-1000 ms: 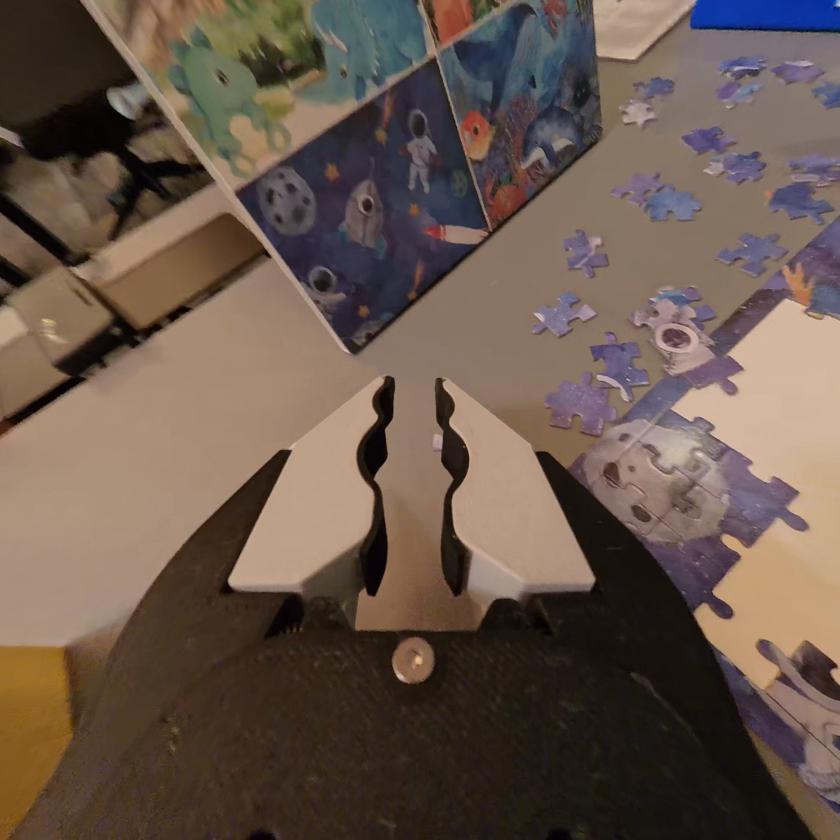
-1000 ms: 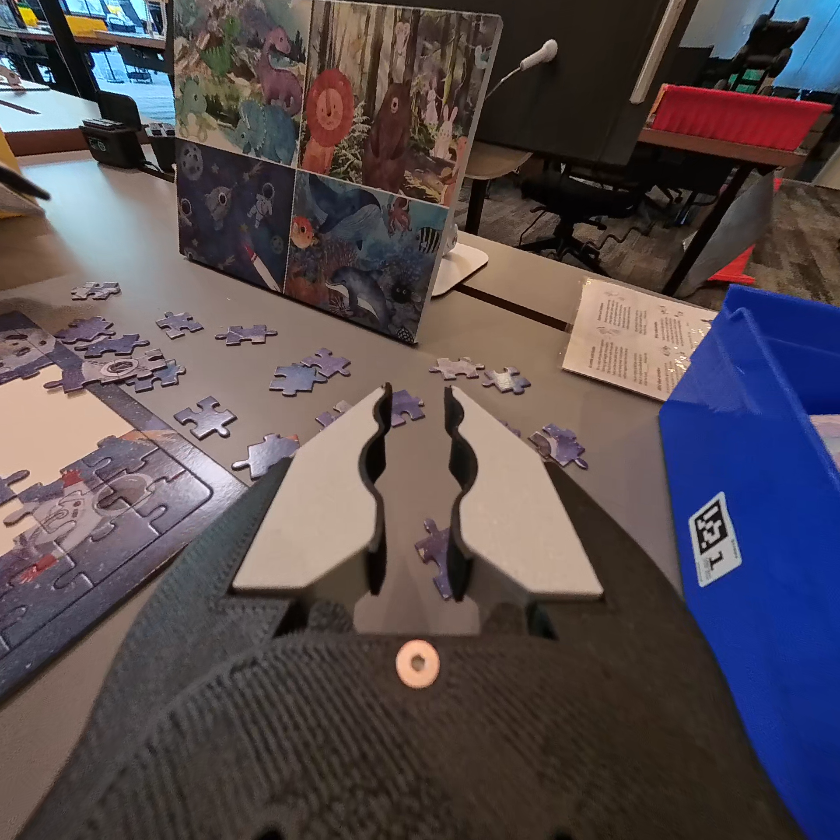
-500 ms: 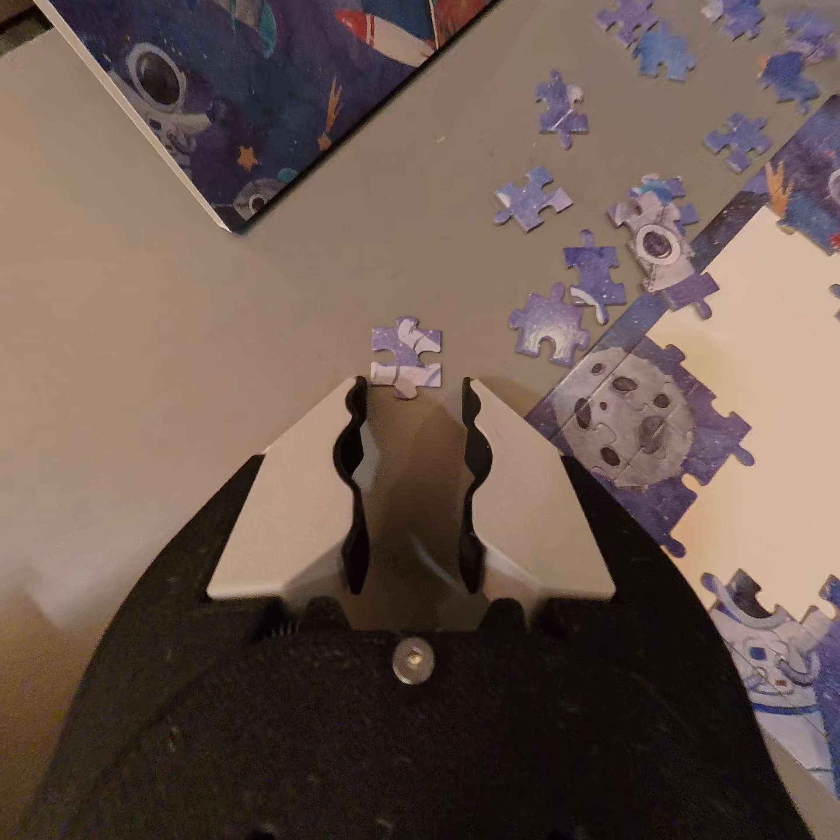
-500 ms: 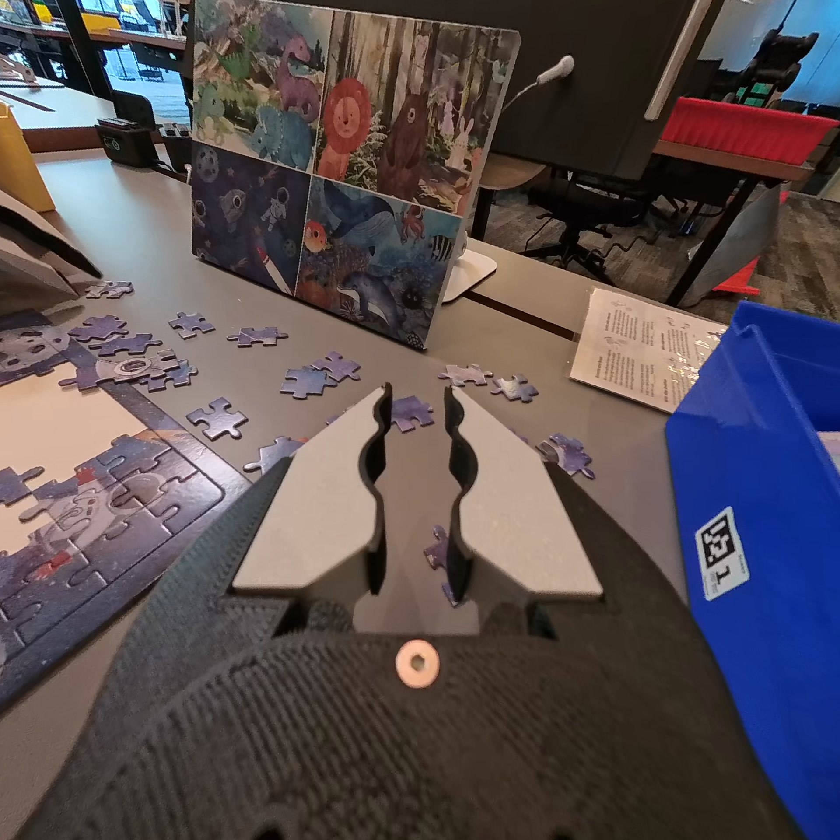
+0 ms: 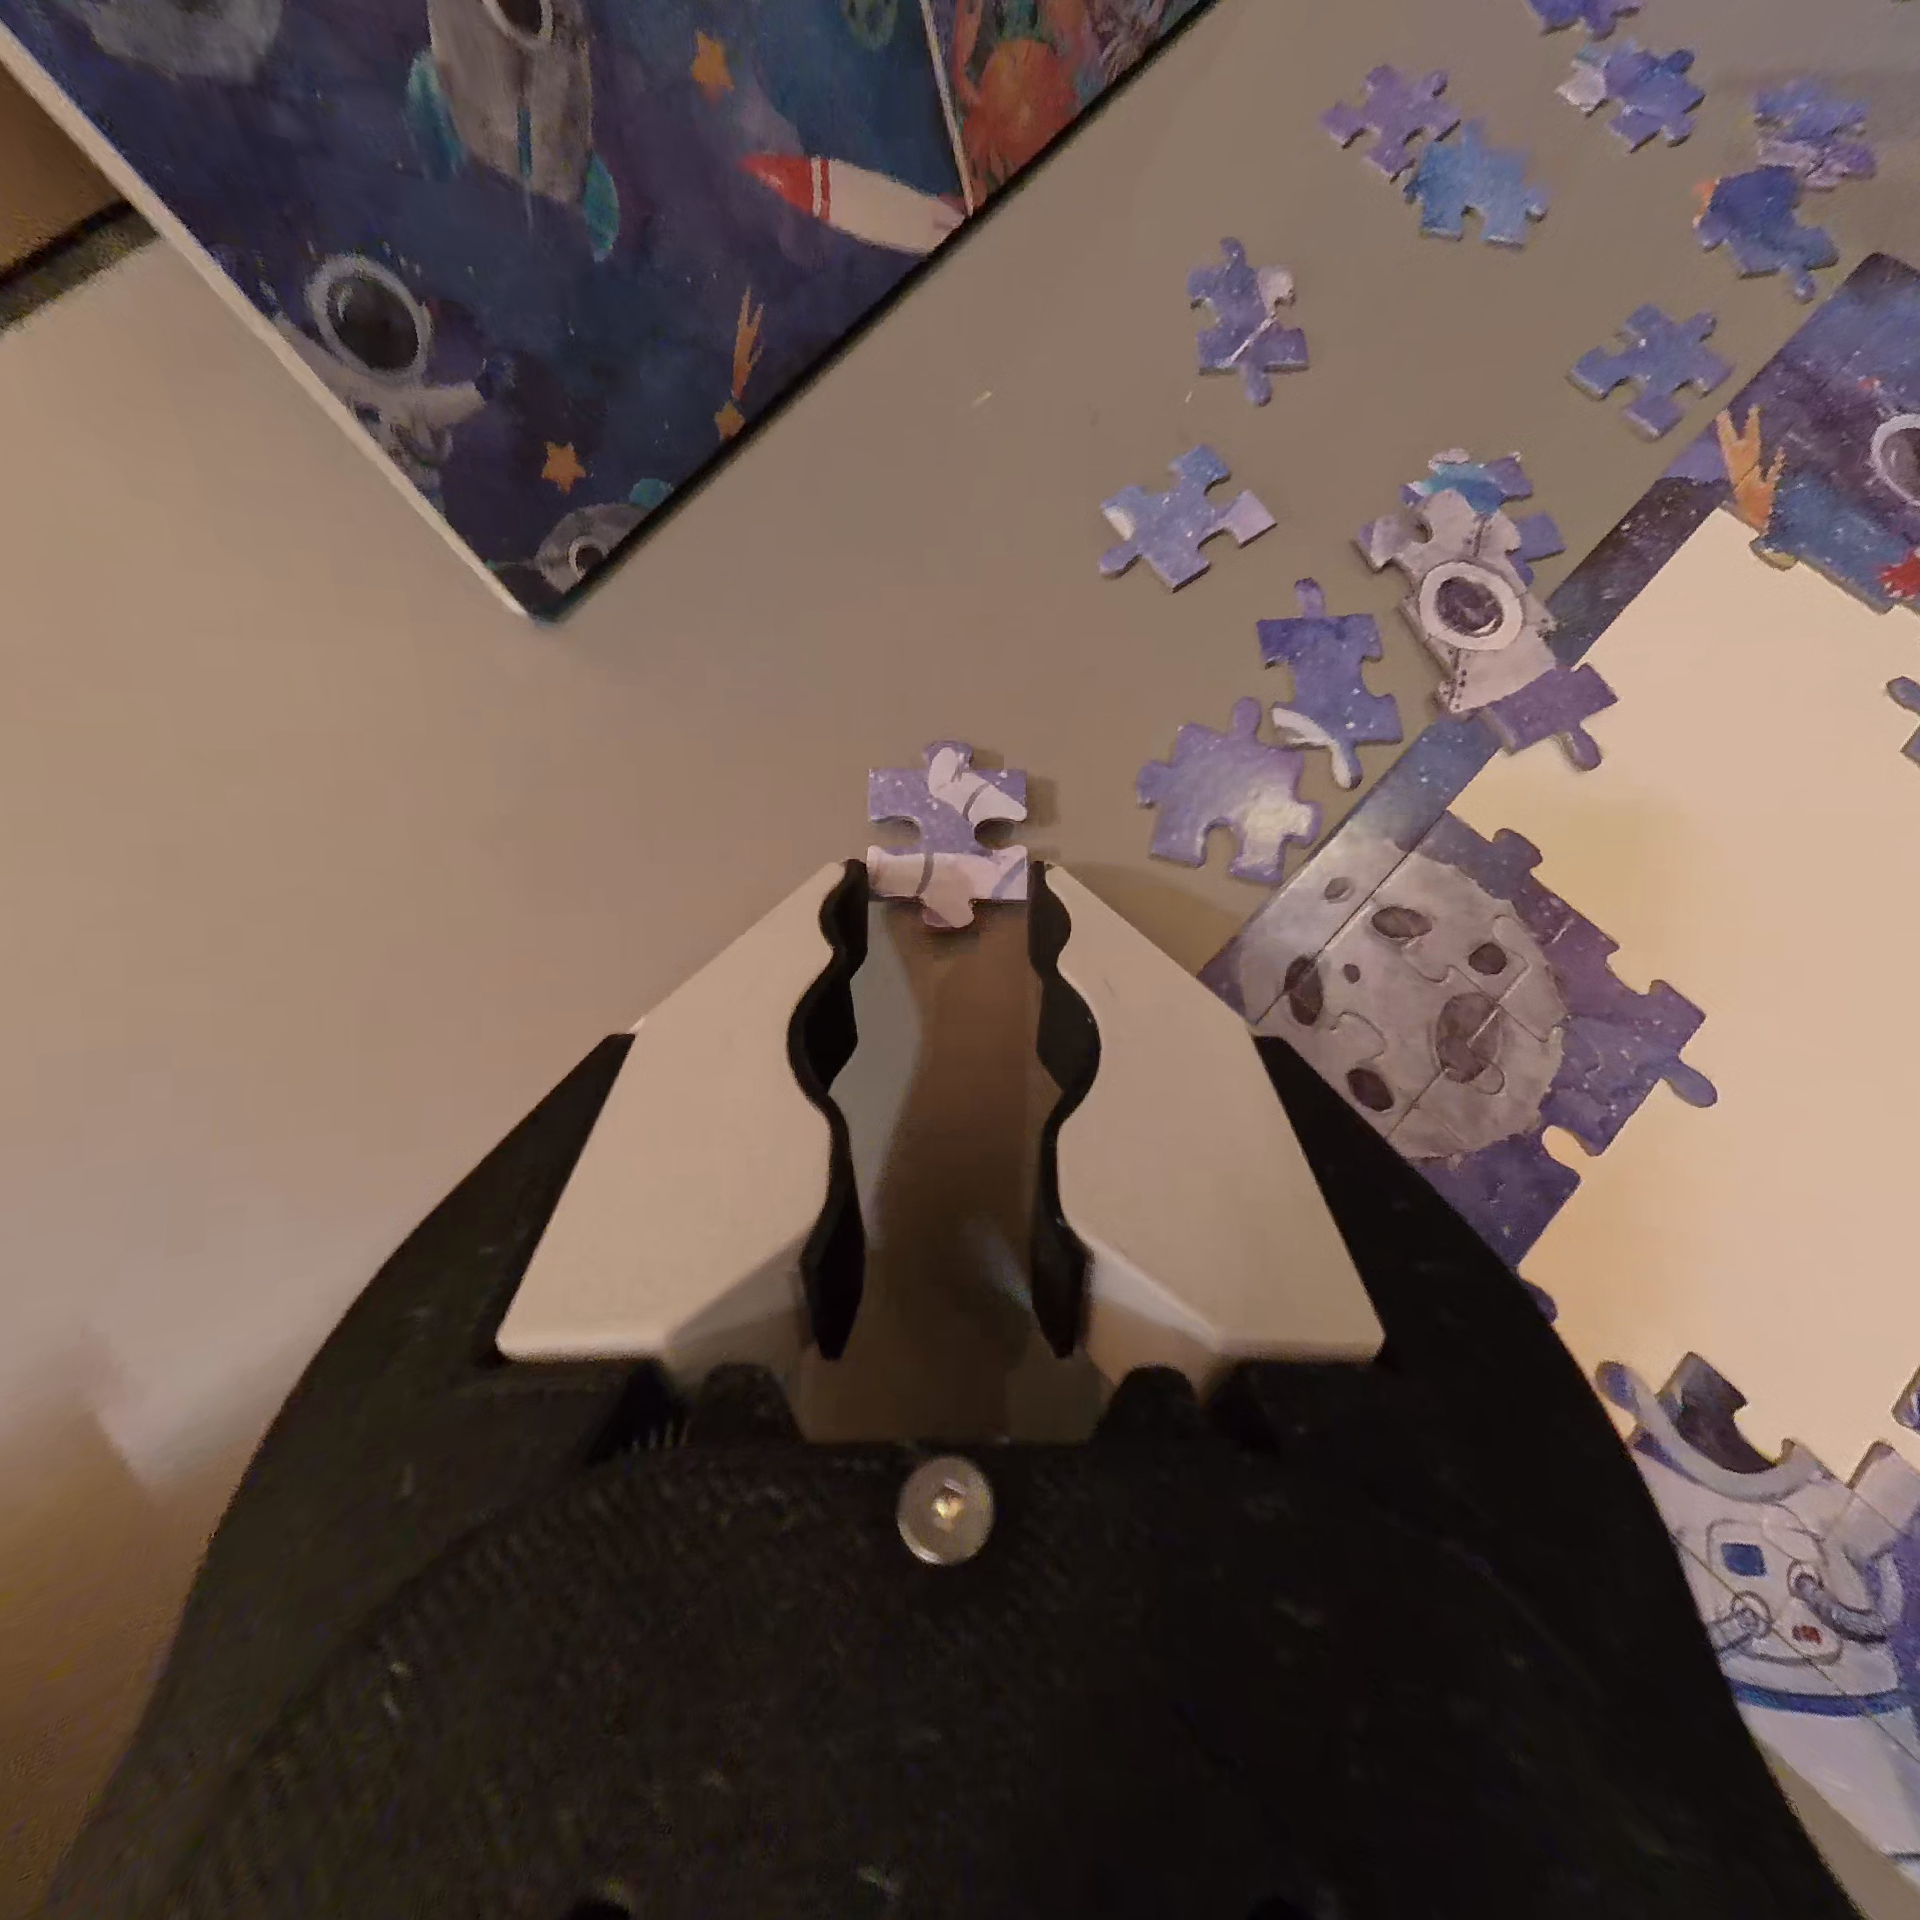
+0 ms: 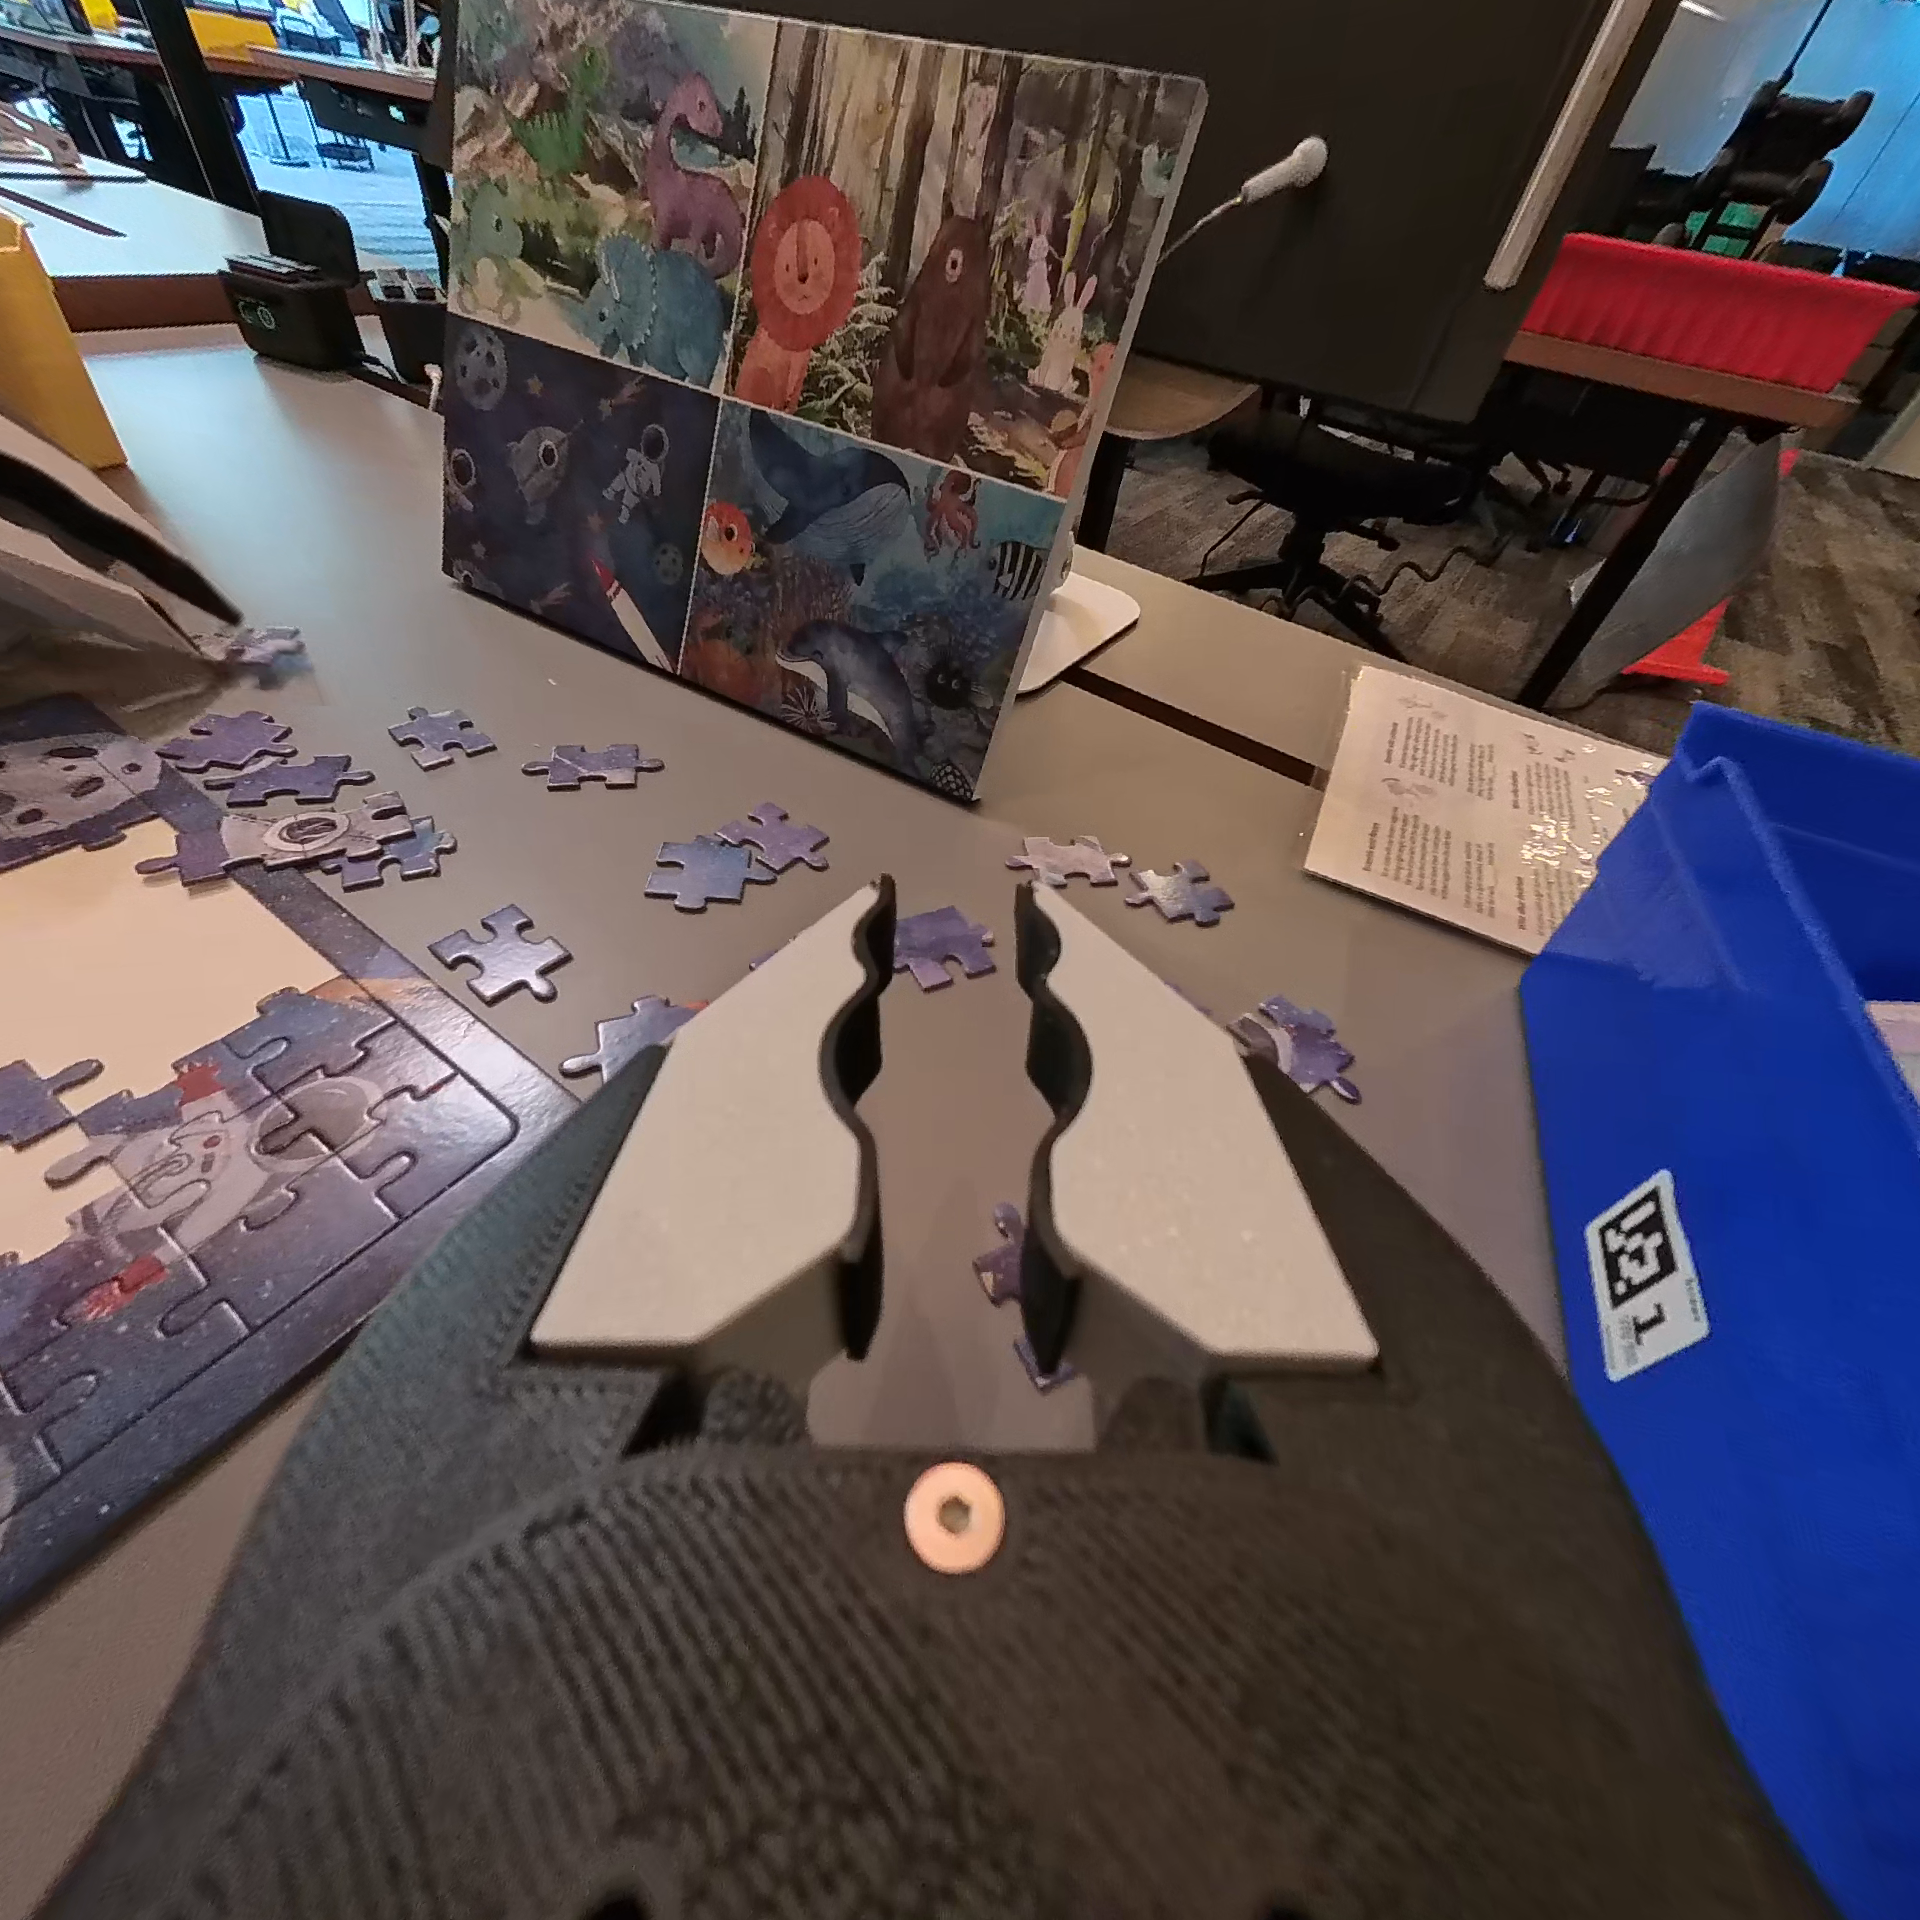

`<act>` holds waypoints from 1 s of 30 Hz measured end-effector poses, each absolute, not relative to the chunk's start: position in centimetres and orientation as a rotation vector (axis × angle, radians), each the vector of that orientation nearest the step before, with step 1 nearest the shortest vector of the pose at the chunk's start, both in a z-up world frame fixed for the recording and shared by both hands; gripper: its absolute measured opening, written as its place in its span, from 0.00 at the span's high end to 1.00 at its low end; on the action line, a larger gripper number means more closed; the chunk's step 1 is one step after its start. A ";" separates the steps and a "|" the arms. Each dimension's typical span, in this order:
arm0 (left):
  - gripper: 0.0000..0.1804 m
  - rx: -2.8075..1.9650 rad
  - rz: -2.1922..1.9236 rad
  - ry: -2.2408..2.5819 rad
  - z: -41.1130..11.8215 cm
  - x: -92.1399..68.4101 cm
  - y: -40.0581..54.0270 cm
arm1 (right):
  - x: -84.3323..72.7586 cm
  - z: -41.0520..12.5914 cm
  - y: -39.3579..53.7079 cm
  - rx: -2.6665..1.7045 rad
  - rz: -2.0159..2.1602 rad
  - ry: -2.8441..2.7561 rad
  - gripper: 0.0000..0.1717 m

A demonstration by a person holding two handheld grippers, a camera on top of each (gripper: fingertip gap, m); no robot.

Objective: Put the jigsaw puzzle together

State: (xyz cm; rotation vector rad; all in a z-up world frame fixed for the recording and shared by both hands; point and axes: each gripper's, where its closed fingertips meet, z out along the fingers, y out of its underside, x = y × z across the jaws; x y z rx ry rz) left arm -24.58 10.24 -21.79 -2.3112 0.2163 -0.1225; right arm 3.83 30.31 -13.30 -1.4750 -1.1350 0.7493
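**A:** At the left edge of the table [image 5: 260,831], the picture board [image 5: 520,260] stands upright with its space panel facing in. I'd guess that keeps the art in plain sight.

**B:** Just right of it, the left gripper [image 5: 948,878] is tipped steeply down at the tabletop. A pale purple piece [image 5: 951,821] sits between its tips.

**A:** Is it pinched?

**B:** Looks so. The black pads [image 5: 847,904] meet its two side edges, with the near half between them and the far half poking out ahead. Taking it by the edges makes sense, because it's too flat to grab any other way.

**A:** Further right, loose pieces [image 5: 1226,805] lie face up and spread out, none hiding another. Beyond them is the half-built puzzle [image 5: 1455,1039], with its border filled and its cream middle bare.

**B:** Over to the right gripper [image 6: 954,904]. It hangs above the table with its jaws partly spread and nothing in them.

**A:** And that purple bit between its tips?

**B:** That's a spare piece [image 6: 940,945] lying on the table beneath, clear of both pads.

**A:** At the far right are a printed sheet [image 6: 1475,810] and a blue bin [image 6: 1766,1143], kept off to the side.
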 end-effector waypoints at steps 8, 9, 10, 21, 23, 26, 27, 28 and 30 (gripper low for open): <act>0.84 -2.029 -0.139 0.421 -17.1 -17.3 12.1 | 0.6 -12.2 25.5 -1.420 0.921 -1.223 0.79; 0.83 -2.005 -0.147 0.446 -16.7 -16.0 12.2 | -0.4 -12.7 24.2 -1.431 0.969 -1.263 0.75; 0.83 -1.983 -0.160 0.467 -16.4 -14.8 12.3 | -1.4 -13.2 22.8 -1.443 1.015 -1.310 0.70; 0.84 -1.846 -0.188 0.566 -14.4 -7.0 12.5 | -4.5 -15.0 14.0 -1.564 1.586 -1.485 0.73; 0.83 -1.847 -0.166 0.585 -14.6 -6.5 12.5 | -4.4 -14.5 13.8 -1.569 1.681 -1.451 0.77; 0.83 -1.843 -0.136 0.605 -14.8 -6.2 12.6 | -4.2 -14.0 13.8 -1.576 1.793 -1.406 0.80; 0.83 -1.839 -0.135 0.609 -14.8 -6.1 12.6 | -4.2 -14.0 13.9 -1.583 1.808 -1.403 0.80; 0.83 -1.838 -0.135 0.611 -14.9 -6.0 12.5 | -4.2 -14.1 13.9 -1.589 1.812 -1.404 0.80; 0.83 -1.841 -0.130 0.616 -15.0 -6.0 12.5 | -4.2 -14.2 13.9 -1.593 1.804 -1.410 0.81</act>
